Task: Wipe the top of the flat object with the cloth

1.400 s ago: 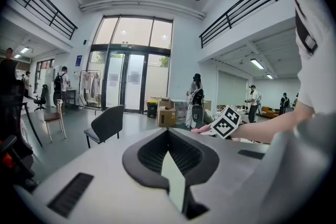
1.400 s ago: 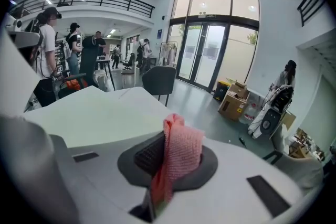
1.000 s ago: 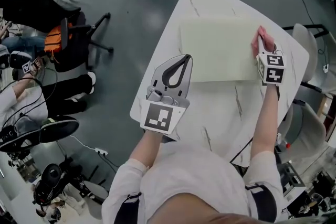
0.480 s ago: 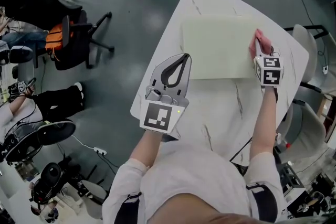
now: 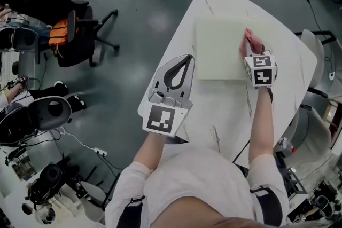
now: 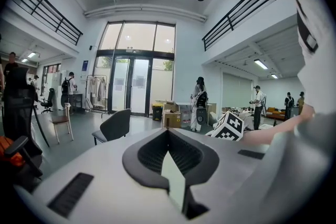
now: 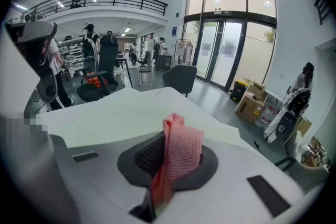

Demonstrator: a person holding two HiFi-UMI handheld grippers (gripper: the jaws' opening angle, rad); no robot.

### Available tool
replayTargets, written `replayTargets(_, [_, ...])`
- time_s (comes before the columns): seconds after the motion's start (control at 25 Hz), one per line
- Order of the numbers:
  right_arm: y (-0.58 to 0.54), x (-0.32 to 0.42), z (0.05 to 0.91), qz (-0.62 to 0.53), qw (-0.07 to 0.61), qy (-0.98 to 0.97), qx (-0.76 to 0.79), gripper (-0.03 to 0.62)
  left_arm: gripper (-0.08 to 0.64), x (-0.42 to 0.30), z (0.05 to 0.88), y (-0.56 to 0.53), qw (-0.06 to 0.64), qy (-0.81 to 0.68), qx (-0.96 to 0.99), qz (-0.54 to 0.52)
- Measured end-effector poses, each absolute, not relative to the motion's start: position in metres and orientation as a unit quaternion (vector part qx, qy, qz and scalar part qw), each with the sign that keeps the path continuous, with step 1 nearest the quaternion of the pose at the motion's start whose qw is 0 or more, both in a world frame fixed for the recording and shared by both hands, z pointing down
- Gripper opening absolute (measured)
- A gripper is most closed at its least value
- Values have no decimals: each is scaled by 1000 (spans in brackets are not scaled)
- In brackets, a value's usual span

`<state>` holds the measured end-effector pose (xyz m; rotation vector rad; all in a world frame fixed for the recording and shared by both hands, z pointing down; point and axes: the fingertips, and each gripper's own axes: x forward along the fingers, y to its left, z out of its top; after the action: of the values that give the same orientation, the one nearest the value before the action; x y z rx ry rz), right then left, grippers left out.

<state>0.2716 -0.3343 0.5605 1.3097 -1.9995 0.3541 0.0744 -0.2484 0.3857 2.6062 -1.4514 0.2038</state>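
cloth [image 5: 249,39] is pinched tight in right tongs [image 5: 251,50], pressed on the pad [image 5: 219,48], right part | left tongs [image 5: 187,60] are closed, empty, held off the pad | risk: pad isn't pinned, could easily get dragged across the bench [image 5: 230,115]

cloth [image 7: 178,155]: pink knit | flat object [image 5: 219,50]: pale green | table [image 5: 230,115]: white, grey-veined

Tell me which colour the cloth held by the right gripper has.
Pink. The cloth shows best in the right gripper view.
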Motion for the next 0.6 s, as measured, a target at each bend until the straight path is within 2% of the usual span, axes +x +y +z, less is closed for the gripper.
replayTargets(0.6, [-326, 128, 560, 132, 347, -820, 435, 31, 15, 11, 382, -235, 77, -520, 849, 62])
